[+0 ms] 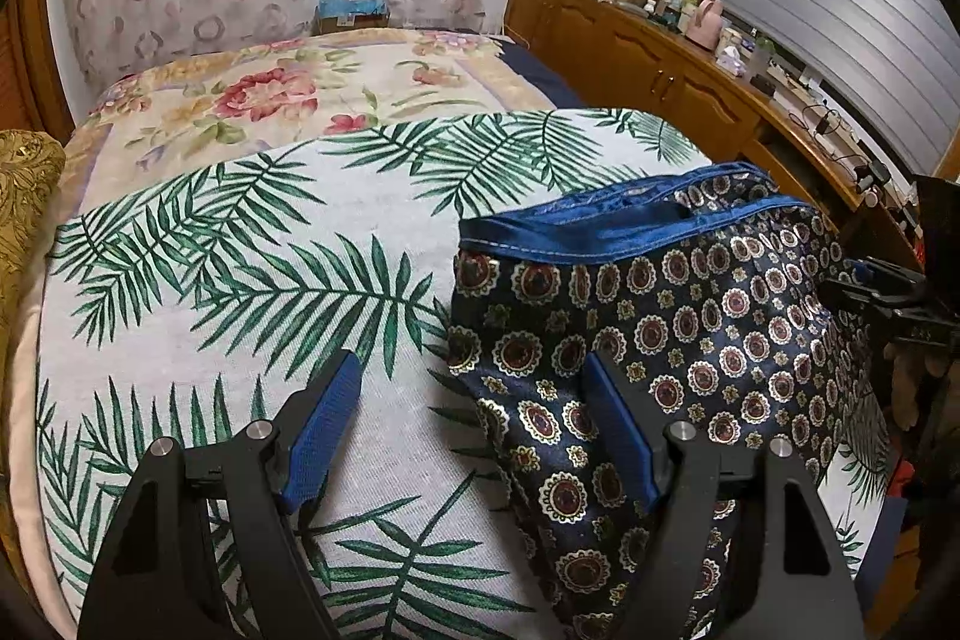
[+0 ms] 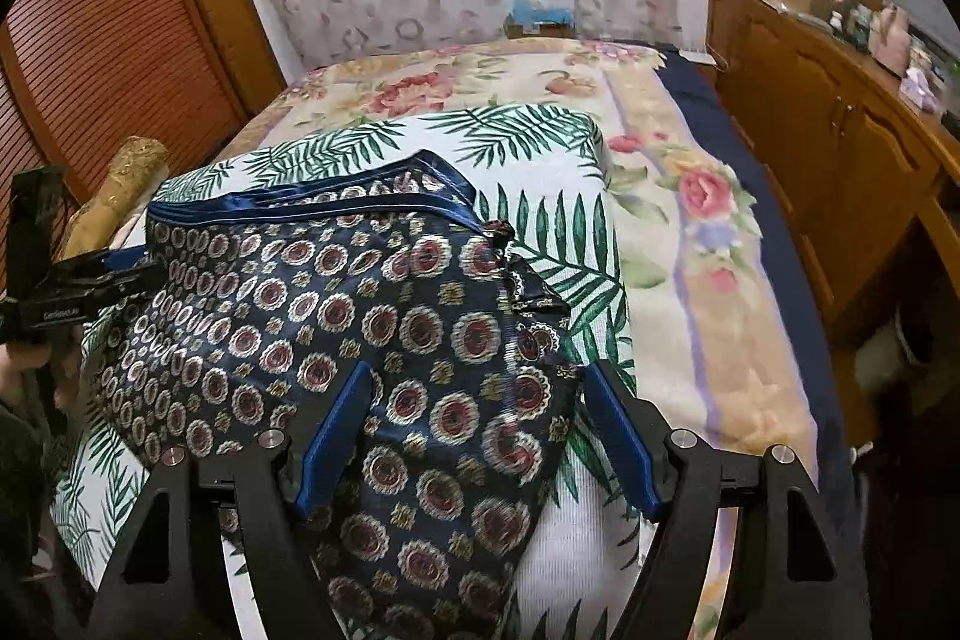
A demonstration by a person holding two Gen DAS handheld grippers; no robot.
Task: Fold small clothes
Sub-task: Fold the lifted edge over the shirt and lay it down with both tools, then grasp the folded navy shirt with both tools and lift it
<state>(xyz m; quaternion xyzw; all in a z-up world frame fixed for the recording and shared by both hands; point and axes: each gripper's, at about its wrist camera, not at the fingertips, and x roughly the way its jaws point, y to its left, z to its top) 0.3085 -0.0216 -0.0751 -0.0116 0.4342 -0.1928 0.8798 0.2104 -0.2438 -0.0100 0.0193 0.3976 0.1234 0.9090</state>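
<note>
Left gripper (image 1: 468,400) is held tilted downward, jaws spread wide, nothing clamped between the blue pads (image 1: 324,430). Right gripper (image 2: 480,412) is likewise pitched downward, jaws apart, pads (image 2: 336,442) not pressing.

Garment: navy patterned shorts (image 2: 360,316) with a blue waistband, lying crumpled on the palm-leaf cloth (image 2: 540,130).
Right gripper (image 2: 474,430): jaws apart over the shorts' near edge; pads not pressing the fabric.
Left gripper (image 2: 72,280): at the shorts' left edge; state unclear.
Floral blanket (image 2: 690,220): right of the shorts.
</note>
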